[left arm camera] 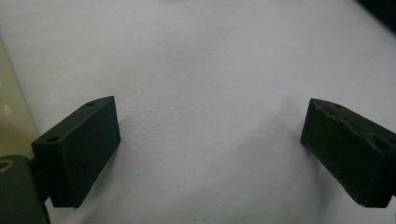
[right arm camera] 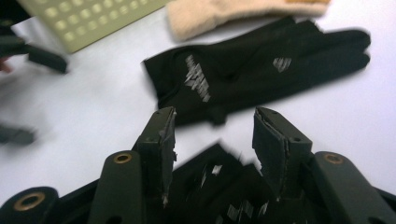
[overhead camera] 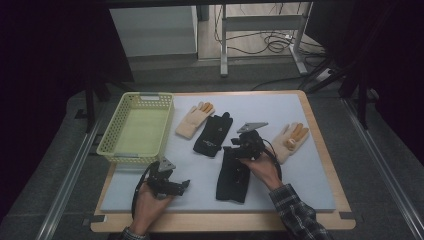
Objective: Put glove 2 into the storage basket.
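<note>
Right gripper (overhead camera: pixel 235 148) jaws part-open, nothing gripped, over near black glove (overhead camera: pixel 233 175) at mat centre. Second black glove (overhead camera: pixel 213 133) at its 11 o'clock. Left gripper (overhead camera: pixel 181 184) wide, empty. Basket (overhead camera: pixel 112 135) holds none; four gloves left.

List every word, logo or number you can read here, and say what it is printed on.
No text can be read.
Upper black glove: white logo print, too blurred to read.
Lower black glove: white marks, too blurred to read.
Cream gloves, yellow basket: no print visible.
</note>
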`<act>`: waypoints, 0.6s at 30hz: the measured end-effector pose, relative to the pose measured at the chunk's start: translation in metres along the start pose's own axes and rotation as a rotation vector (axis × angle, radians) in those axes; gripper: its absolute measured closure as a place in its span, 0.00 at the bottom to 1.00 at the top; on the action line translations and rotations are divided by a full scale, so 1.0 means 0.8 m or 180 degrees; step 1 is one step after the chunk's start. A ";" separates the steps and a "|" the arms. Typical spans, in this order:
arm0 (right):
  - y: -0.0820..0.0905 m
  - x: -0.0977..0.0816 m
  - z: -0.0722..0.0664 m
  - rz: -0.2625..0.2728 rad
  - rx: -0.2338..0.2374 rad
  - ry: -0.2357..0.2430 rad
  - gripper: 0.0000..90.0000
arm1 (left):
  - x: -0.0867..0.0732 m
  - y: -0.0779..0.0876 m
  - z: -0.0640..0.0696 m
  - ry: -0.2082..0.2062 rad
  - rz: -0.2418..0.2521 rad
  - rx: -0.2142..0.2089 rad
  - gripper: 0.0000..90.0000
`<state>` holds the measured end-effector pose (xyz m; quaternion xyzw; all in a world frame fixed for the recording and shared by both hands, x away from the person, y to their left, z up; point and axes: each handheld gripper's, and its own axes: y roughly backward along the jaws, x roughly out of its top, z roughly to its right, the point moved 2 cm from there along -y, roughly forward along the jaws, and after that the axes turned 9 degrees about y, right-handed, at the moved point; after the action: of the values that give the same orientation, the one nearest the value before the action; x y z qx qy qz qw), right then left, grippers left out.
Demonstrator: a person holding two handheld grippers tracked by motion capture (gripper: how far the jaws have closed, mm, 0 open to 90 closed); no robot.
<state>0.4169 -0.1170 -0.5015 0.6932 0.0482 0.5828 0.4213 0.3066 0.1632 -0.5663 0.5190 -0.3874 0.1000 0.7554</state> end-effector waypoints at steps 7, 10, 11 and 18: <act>-0.035 0.025 0.016 -0.0064 -0.0075 0.0097 0.54 | 0.000 0.000 0.000 -0.0005 -0.0005 0.0002 0.06; -0.057 0.037 0.025 -0.0160 -0.0145 0.0162 0.58 | 0.000 0.000 0.000 -0.0004 -0.0006 0.0001 0.06; -0.063 0.040 0.027 -0.0168 -0.0135 0.0153 0.59 | 0.000 0.000 0.000 -0.0003 -0.0006 0.0001 0.06; -0.098 0.052 0.033 -0.0208 -0.0168 0.0123 0.49 | 0.000 0.000 0.000 0.0001 -0.0002 -0.0002 0.06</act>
<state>0.4857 -0.0578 -0.5188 0.6685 0.0635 0.5830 0.4573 0.3066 0.1633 -0.5664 0.5188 -0.3871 0.0998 0.7556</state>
